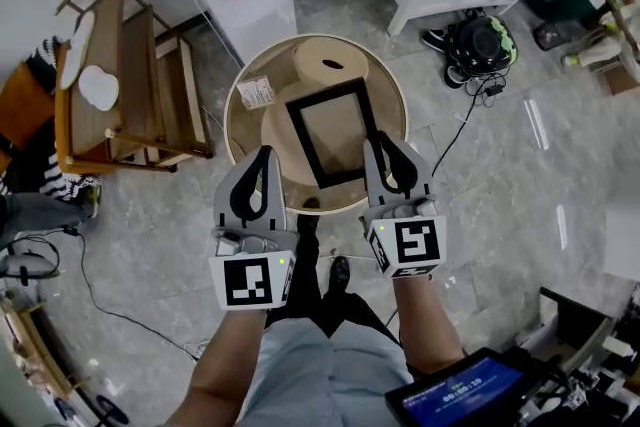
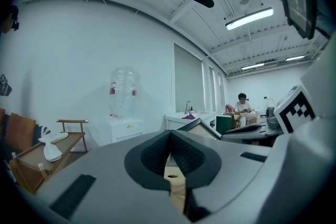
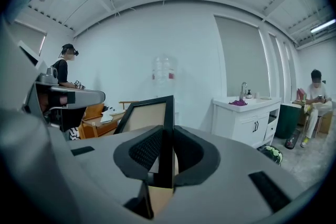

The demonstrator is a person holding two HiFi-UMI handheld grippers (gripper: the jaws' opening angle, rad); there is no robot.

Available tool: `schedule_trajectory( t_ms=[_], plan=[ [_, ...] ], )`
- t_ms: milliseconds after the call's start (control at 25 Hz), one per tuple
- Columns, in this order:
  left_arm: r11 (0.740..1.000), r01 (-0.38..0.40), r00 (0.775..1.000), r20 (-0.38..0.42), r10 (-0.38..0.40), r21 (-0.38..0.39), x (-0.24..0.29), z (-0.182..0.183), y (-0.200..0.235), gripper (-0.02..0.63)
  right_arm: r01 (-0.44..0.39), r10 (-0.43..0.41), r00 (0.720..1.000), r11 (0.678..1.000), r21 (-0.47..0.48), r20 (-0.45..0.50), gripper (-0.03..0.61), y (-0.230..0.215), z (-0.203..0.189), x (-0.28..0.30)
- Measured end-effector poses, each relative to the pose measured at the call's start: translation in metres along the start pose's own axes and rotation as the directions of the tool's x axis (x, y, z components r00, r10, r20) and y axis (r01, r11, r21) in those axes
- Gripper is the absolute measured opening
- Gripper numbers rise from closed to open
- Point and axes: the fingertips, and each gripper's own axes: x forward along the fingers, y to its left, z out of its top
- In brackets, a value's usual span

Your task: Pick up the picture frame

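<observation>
Two grippers reach over a round wooden table [image 1: 234, 120], and only one has anything in it. My right gripper [image 1: 380, 148] is clamped on the right-hand edge of the black picture frame [image 1: 333, 130]. In the right gripper view, that black edge [image 3: 168, 113] stands squeezed between my closed jaws, and the frame's tan panel spreads away to their left. The frame sits over the middle of the table, between my two grippers; whether it is clear of the tabletop cannot be told. My left gripper [image 1: 263, 158] hangs just beside the frame's left edge without touching it, its jaws pressed together at the tips on nothing. Beyond the frame, a round wooden box [image 1: 333, 65] and a small printed card [image 1: 257, 92] rest on the same table.
</observation>
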Motion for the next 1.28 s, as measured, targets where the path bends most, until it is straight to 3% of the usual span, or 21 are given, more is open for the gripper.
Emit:
schedule_trajectory(
  t_ms=[480, 960, 1280],
  plan=[
    [0.999, -0.031, 0.990, 0.136, 0.026, 0.033, -0.063, 0.077, -0.021, 0.011, 0.017, -0.009, 0.990, 0.998, -0.061, 0.138, 0.078, 0.017, 0.070, -0.080],
    [0.991, -0.063, 0.969, 0.246, 0.032, 0.119, -0.117, 0.145, -0.051, 0.011, 0.018, 0.018, 0.959, 0.992, -0.125, 0.281, 0.078, 0.031, 0.138, -0.154],
    [0.989, -0.069, 0.958, 0.286, 0.030, 0.130, -0.136, 0.162, -0.067, 0.011, 0.027, 0.021, 0.947, 0.989, -0.144, 0.320, 0.078, 0.031, 0.151, -0.182]
  ],
)
